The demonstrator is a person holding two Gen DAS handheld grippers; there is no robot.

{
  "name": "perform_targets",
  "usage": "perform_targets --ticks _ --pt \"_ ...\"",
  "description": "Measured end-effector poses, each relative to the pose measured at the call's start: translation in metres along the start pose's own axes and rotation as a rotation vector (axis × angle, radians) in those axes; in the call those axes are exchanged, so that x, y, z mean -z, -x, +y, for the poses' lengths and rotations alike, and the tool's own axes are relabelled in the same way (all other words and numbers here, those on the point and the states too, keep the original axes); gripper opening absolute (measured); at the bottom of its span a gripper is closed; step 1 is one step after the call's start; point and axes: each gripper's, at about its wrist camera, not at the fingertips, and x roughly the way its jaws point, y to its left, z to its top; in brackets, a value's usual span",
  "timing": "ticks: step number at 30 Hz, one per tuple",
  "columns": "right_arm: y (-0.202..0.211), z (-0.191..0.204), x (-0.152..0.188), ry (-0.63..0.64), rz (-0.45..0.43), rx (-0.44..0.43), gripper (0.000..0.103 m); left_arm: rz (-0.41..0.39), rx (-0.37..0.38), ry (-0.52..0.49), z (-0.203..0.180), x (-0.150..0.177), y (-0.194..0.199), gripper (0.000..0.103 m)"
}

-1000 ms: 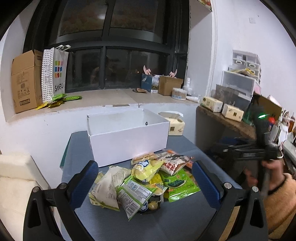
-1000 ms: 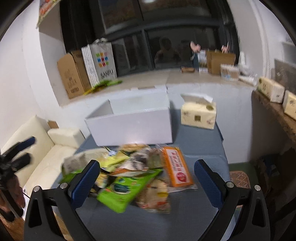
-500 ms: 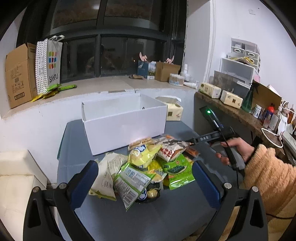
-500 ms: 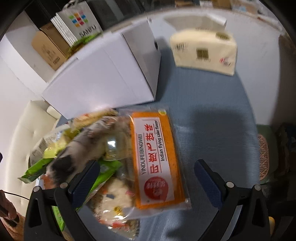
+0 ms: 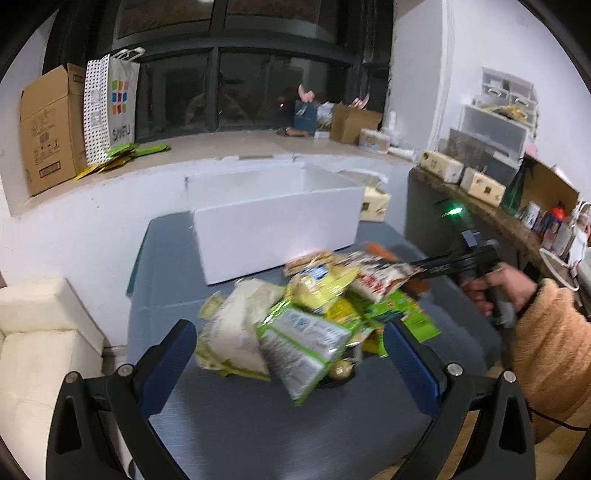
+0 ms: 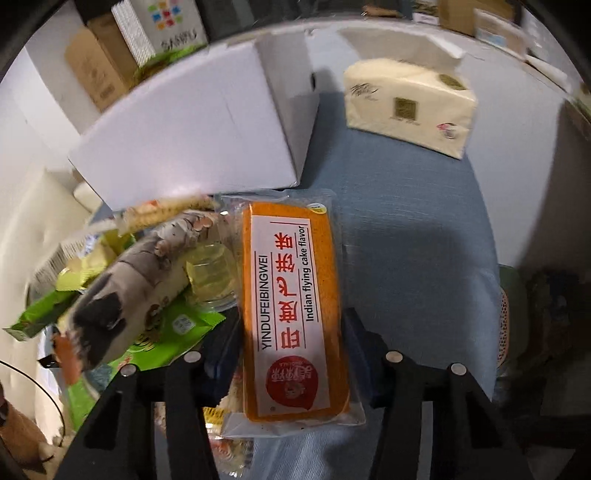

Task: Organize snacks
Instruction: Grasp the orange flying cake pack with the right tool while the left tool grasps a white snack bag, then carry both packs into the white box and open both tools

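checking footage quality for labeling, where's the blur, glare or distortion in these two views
Left wrist view: fisheye bends the window frame; the snack pile is motion-smeared; a glare patch sits on the white box. Right wrist view: the orange cake packet reads sharp, the grey snack bag beside it is blurred, and shadow darkens the blue tabletop.

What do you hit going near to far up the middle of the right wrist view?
Right gripper, jaws closing around the orange cake pack → white box → window ledge, where a dotted shopping bag stands.
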Motion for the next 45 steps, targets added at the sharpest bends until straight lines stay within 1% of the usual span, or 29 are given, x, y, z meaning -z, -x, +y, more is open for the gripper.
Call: perform_targets --ticks 3,6,10,13,15,16,18,19,20,21,24,25,27,31,34,35,37,39,40,43,45 --pt "0.027 0.001 0.008 -0.023 -0.068 0.001 0.056 0.039 -0.005 0.003 0.014 0.001 -0.012 0.103" --pt "0.062 0.005 0.016 -0.049 -0.145 -0.029 0.056 0.086 0.034 0.005 0.026 -0.001 -0.029 0.103" --pt "0.105 0.018 0.032 -0.041 -0.243 -0.061 0.056 0.166 0.084 0.019 0.044 -0.011 -0.063 0.103" --pt "0.121 0.033 0.035 -0.034 -0.289 -0.081 0.056 0.229 0.093 0.046 0.055 -0.017 -0.088 0.103" --pt "0.133 0.041 0.042 -0.033 -0.319 -0.098 0.056 0.278 0.071 0.05 0.062 -0.019 -0.107 0.103" --pt "0.138 0.042 0.046 -0.034 -0.329 -0.105 0.057 0.311 0.058 0.055 0.066 -0.019 -0.119 0.103" --pt "0.138 0.047 0.048 -0.034 -0.332 -0.114 0.057 0.363 0.062 0.075 0.073 -0.016 -0.135 0.101" --pt "0.14 0.049 0.049 -0.035 -0.335 -0.117 0.057 0.38 0.073 0.084 0.076 -0.013 -0.142 0.088" --pt "0.14 0.05 0.05 -0.034 -0.333 -0.121 0.057 0.385 0.084 0.09 0.077 -0.011 -0.144 0.048" --pt "0.139 0.051 0.052 -0.034 -0.33 -0.125 0.057 0.383 0.086 0.094 0.077 -0.008 -0.144 0.047" --pt "0.135 0.055 0.054 -0.035 -0.327 -0.126 0.057 0.312 0.081 0.086 0.074 -0.003 -0.131 0.039" --pt "0.135 0.057 0.056 -0.036 -0.328 -0.128 0.057 0.286 0.068 0.081 0.072 -0.001 -0.124 0.038" --pt "0.134 0.062 0.056 -0.034 -0.329 -0.139 0.057 0.247 0.07 0.09 0.071 0.002 -0.11 0.037" --pt "0.135 0.076 0.052 -0.011 -0.352 -0.128 0.057 0.115 0.126 0.124 0.069 -0.006 -0.069 0.037" --pt "0.134 0.088 0.043 -0.007 -0.374 -0.126 0.057 -0.013 0.154 0.152 0.068 -0.022 -0.039 0.036" --pt "0.134 0.092 0.038 -0.006 -0.381 -0.127 0.057 -0.045 0.16 0.162 0.068 -0.027 -0.032 0.036" --pt "0.133 0.101 0.024 -0.004 -0.397 -0.124 0.057 -0.113 0.163 0.183 0.071 -0.041 -0.02 0.035" --pt "0.13 0.109 0.005 -0.004 -0.409 -0.125 0.057 -0.181 0.14 0.2 0.075 -0.058 -0.012 0.035" --pt "0.129 0.113 -0.007 -0.01 -0.412 -0.122 0.057 -0.209 0.128 0.226 0.078 -0.067 -0.013 0.035" --pt "0.118 0.116 -0.05 -0.037 -0.418 -0.117 0.057 -0.219 0.112 0.313 0.094 -0.094 -0.024 0.035" --pt "0.108 0.115 -0.083 -0.047 -0.41 -0.079 0.057 -0.228 0.084 0.335 0.099 -0.115 -0.039 0.035"
